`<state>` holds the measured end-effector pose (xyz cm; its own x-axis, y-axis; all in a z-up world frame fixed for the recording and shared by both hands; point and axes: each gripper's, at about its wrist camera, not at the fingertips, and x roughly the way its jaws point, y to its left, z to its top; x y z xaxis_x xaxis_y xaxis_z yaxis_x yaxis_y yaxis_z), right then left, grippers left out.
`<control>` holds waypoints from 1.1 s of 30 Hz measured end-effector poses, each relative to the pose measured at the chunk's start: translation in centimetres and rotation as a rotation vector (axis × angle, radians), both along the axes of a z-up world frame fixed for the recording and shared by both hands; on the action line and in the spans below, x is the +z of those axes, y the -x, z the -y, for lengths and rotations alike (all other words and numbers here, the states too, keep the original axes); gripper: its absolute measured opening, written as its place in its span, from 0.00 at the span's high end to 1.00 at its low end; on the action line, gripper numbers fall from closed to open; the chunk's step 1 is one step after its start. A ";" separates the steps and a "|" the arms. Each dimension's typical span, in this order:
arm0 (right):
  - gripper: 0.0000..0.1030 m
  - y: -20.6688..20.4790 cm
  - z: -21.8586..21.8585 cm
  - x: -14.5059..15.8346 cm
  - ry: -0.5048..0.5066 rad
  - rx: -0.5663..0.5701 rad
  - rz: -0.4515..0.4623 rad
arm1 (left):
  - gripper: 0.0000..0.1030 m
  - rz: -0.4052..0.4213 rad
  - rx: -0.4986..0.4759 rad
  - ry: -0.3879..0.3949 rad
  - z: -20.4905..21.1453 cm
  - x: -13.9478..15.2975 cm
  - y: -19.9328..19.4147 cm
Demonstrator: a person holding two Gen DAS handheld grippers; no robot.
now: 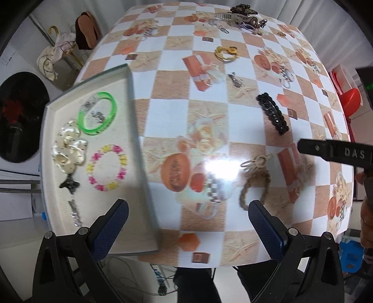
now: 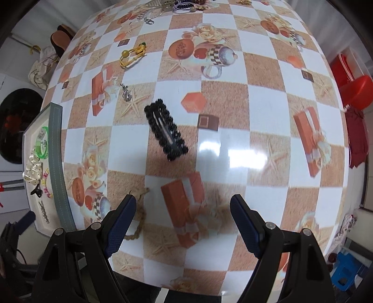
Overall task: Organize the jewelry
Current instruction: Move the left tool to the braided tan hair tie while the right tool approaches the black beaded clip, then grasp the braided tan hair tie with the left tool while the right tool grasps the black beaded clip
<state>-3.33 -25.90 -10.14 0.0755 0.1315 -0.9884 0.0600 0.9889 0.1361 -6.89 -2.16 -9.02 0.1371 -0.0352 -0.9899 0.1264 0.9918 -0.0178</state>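
Note:
A grey-rimmed tray (image 1: 130,98) at the table's left holds a green bangle (image 1: 99,113), a cream scrunchie (image 1: 68,146), a pink and yellow bead bracelet (image 1: 107,171) and small clips. A black hair clip (image 1: 272,113) (image 2: 166,132), a rope bracelet (image 1: 255,181) (image 2: 137,216), a gold bracelet (image 1: 225,53) (image 2: 131,57) and a small silver charm (image 1: 235,80) (image 2: 126,93) lie loose on the tablecloth. My left gripper (image 1: 188,228) is open and empty over the tray's near right corner. My right gripper (image 2: 183,223) is open and empty, above the table just short of the black clip.
A pile of more jewelry (image 1: 242,16) (image 2: 177,5) sits at the table's far edge. The right gripper's body (image 1: 335,152) reaches in from the right in the left wrist view. A red stool (image 2: 356,93) stands beyond the right table edge.

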 end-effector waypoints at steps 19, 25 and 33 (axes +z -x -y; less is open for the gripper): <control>0.18 -5.4 2.1 -1.4 -0.015 0.196 -0.040 | 0.00 -0.049 -0.023 -0.007 7.6 -5.1 1.3; 0.18 -6.6 1.2 -2.2 -0.003 0.220 -0.041 | 0.00 -0.063 -0.021 -0.008 8.4 -6.7 1.4; 0.18 -7.4 -1.5 -3.5 0.033 0.268 -0.043 | 0.12 -0.064 0.000 -0.009 8.1 -8.1 1.3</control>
<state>4.12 -24.45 -13.69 0.0001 0.1087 -0.9941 -0.1995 0.9741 0.1065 -8.16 -10.24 -17.07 0.0736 -0.0263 -0.9969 0.1249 0.9920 -0.0170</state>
